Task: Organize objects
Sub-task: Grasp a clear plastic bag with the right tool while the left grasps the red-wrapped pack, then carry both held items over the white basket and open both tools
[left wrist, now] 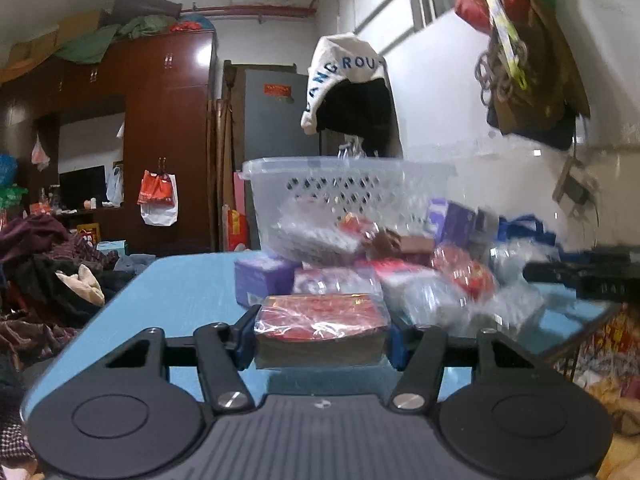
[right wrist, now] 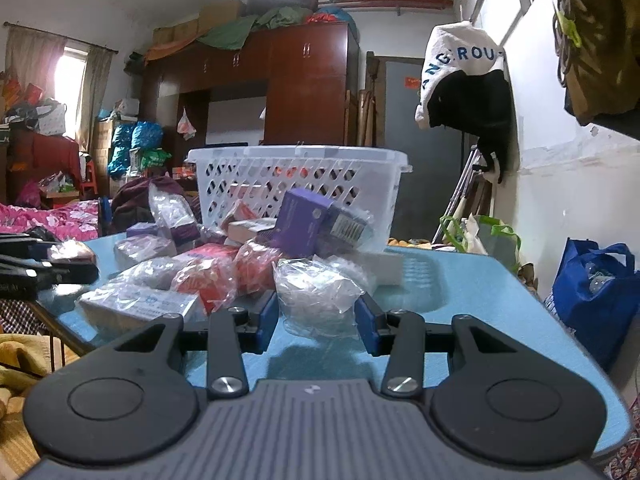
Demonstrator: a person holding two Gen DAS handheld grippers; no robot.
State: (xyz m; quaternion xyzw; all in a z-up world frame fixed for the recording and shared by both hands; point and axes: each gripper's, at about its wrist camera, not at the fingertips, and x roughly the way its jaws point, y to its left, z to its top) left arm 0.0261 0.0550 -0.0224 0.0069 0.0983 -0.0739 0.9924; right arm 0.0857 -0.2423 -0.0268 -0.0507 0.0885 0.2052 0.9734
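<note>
A pile of wrapped packets and small boxes (left wrist: 384, 256) lies on the blue table (left wrist: 176, 292) in front of a white perforated basket (left wrist: 348, 188). My left gripper (left wrist: 322, 332) is shut on a red plastic-wrapped box (left wrist: 320, 320), held just above the table. My right gripper (right wrist: 318, 310) has its blue pads on both sides of a clear crinkled plastic bag (right wrist: 316, 292) at the near edge of the pile (right wrist: 224, 264). The basket (right wrist: 296, 188) stands behind the pile, with a purple box (right wrist: 298, 220) leaning on it. The left gripper shows at the right wrist view's left edge (right wrist: 36, 260).
A white and black hat (right wrist: 464, 88) hangs on the right wall. A blue bag (right wrist: 596, 280) sits on the floor to the right of the table. Clothes are heaped left of the table (left wrist: 44, 264). A dark wardrobe (left wrist: 160, 140) stands at the back.
</note>
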